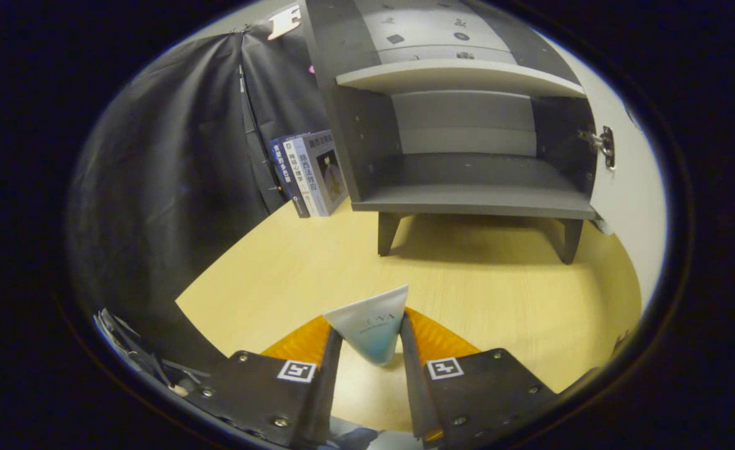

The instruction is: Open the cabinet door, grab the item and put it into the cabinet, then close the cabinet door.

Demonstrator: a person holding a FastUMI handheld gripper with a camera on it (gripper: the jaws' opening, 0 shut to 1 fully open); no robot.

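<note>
A white-and-pale-blue tube (370,325) stands up between my two fingers, flat crimped end on top, and both fingers press on its sides, so my gripper (370,340) is shut on it above the wooden table (317,262). Beyond the fingers stands a grey cabinet (467,200) on short legs. Its white door (627,187) is swung open to the right, hinge (604,145) showing. Inside, the lower compartment (467,175) is bare, with a light shelf (455,78) above it.
Several books (310,172) stand upright against the cabinet's left side. The black cloth wall (174,175) hangs along the table's left. Some cables or clutter (130,347) lie left of the left finger.
</note>
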